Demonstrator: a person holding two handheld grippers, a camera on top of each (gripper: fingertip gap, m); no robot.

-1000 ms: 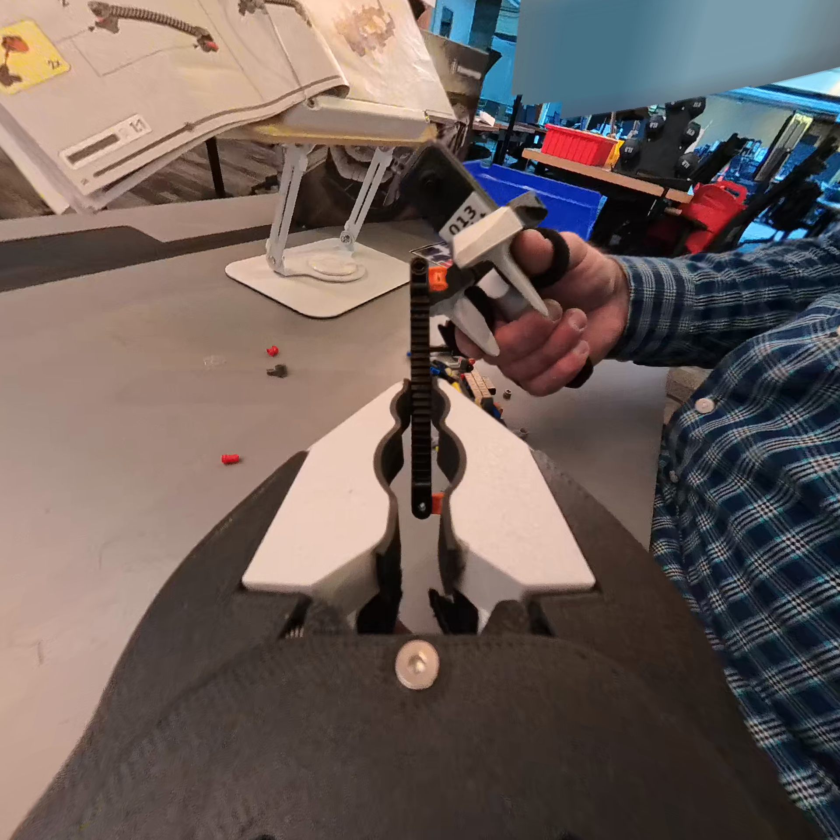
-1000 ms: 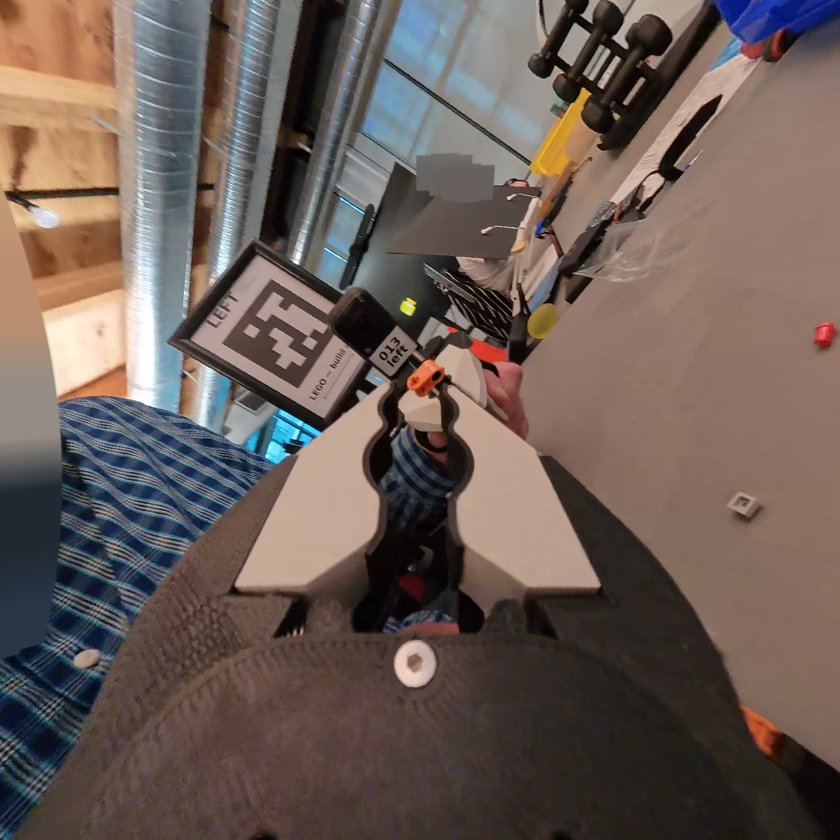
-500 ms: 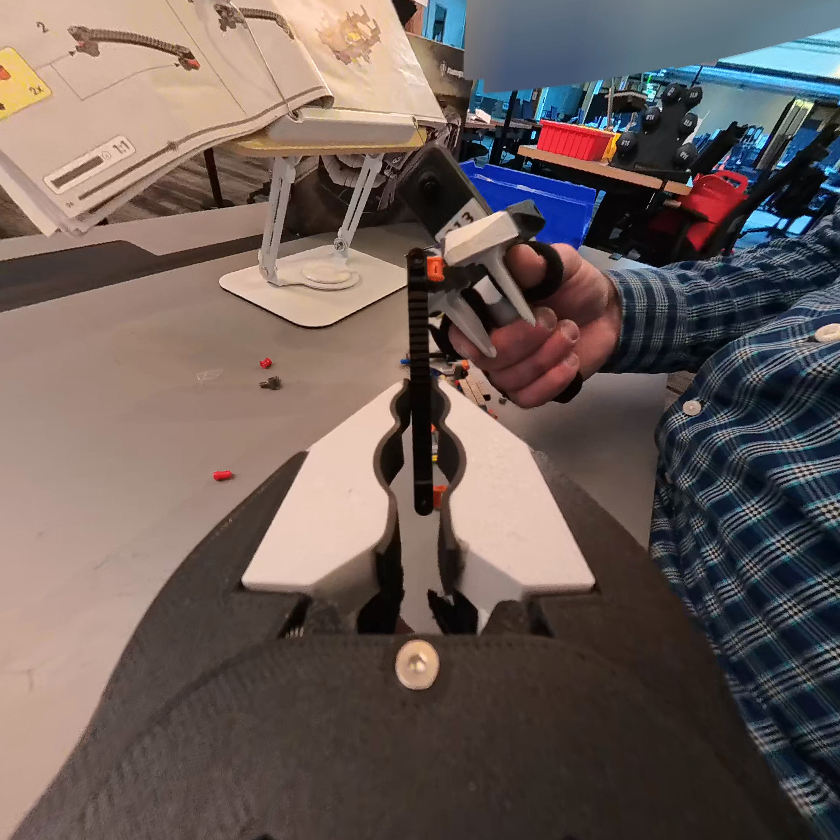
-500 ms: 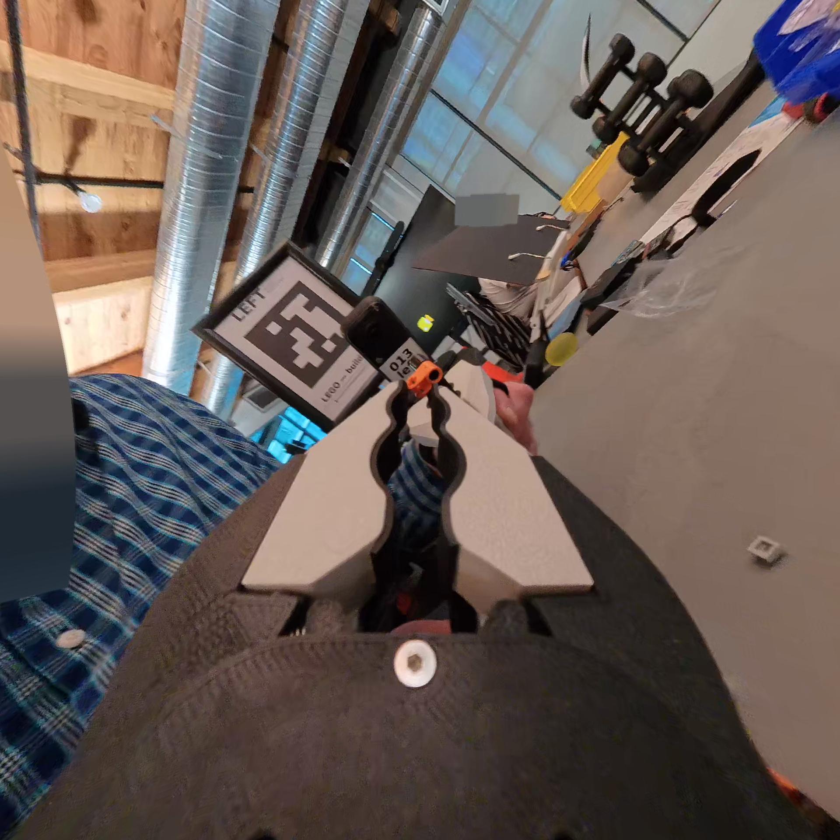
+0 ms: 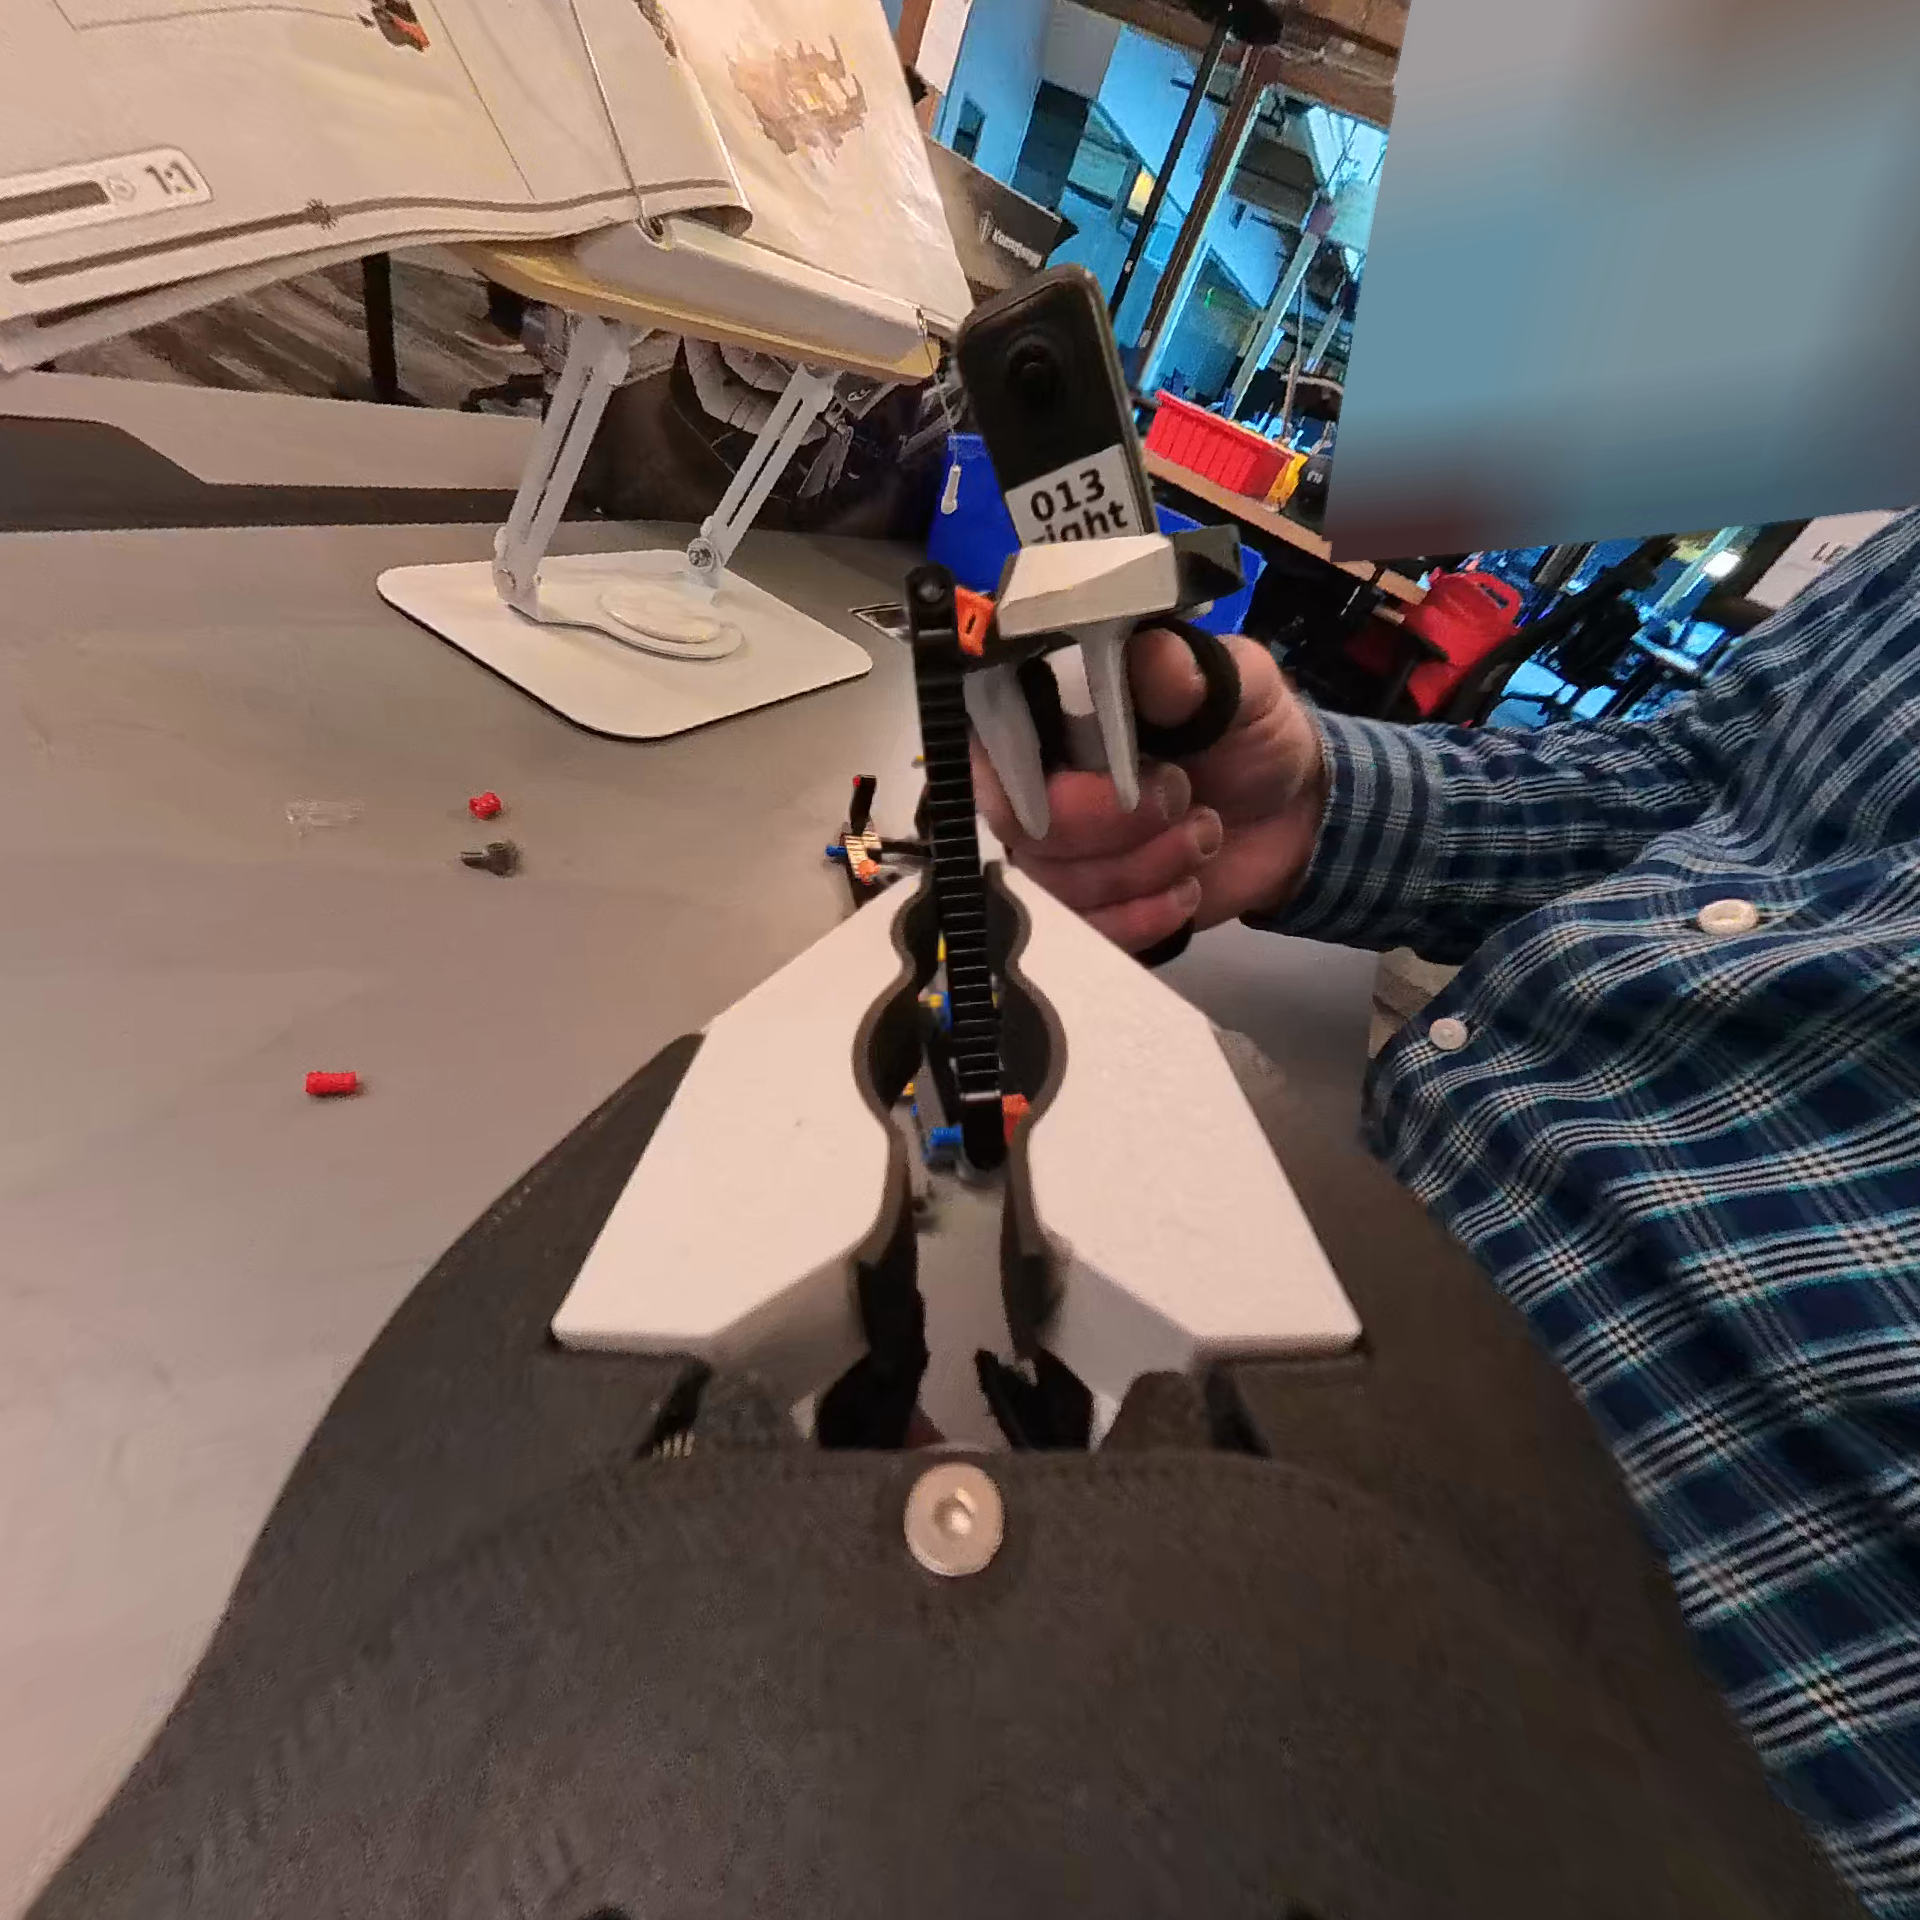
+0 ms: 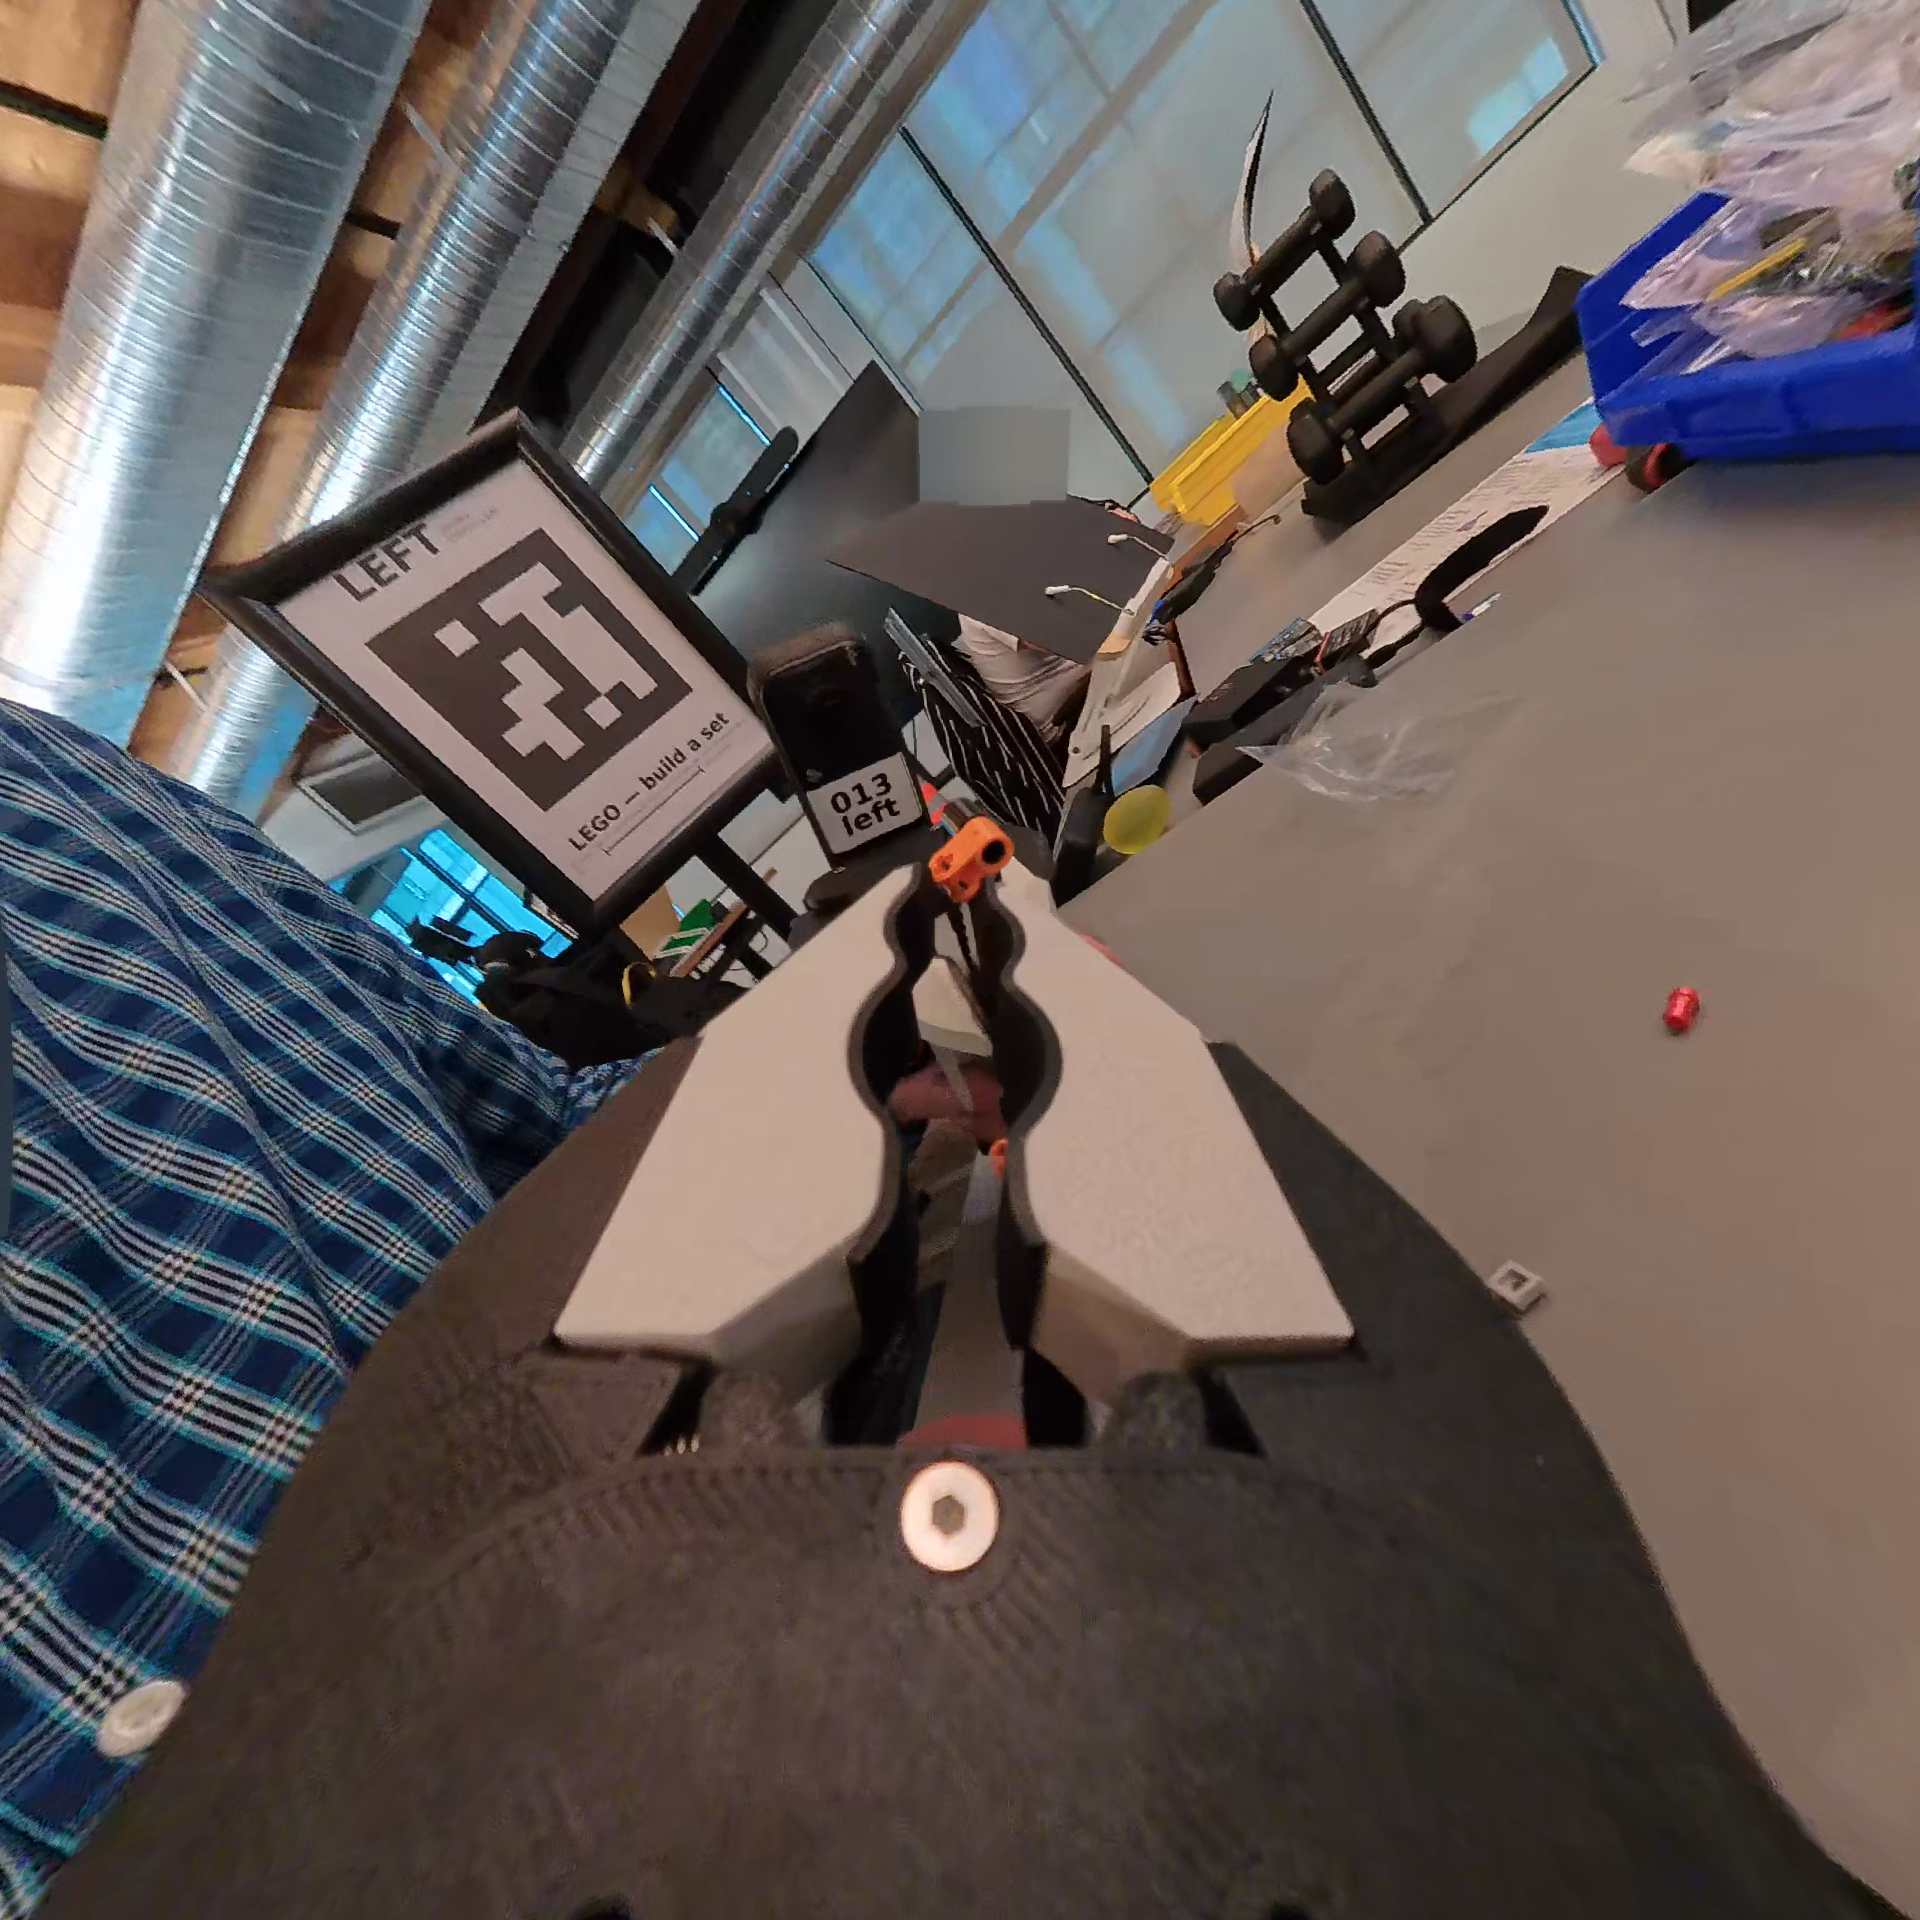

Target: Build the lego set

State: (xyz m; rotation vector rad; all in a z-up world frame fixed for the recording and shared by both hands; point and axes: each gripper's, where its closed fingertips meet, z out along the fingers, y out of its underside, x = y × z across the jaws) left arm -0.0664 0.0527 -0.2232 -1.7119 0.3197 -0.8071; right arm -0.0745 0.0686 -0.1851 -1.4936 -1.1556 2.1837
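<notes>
Left claw in the middle of the frame is clamped on the black toothed strip, holding it upright so its top end stands free above the desk. Up there, just above centre, the right claw pinches the orange connector right against the strip's tip, looks like it's being pushed on. From the right wrist view, the right claw is closed on that orange connector at centre frame, the strip running down between its fingers. A second orange piece sits at the strip's lower end. Loose red pins lie at left; the instruction book on its stand fills the upper left, tilted for reading.
</notes>
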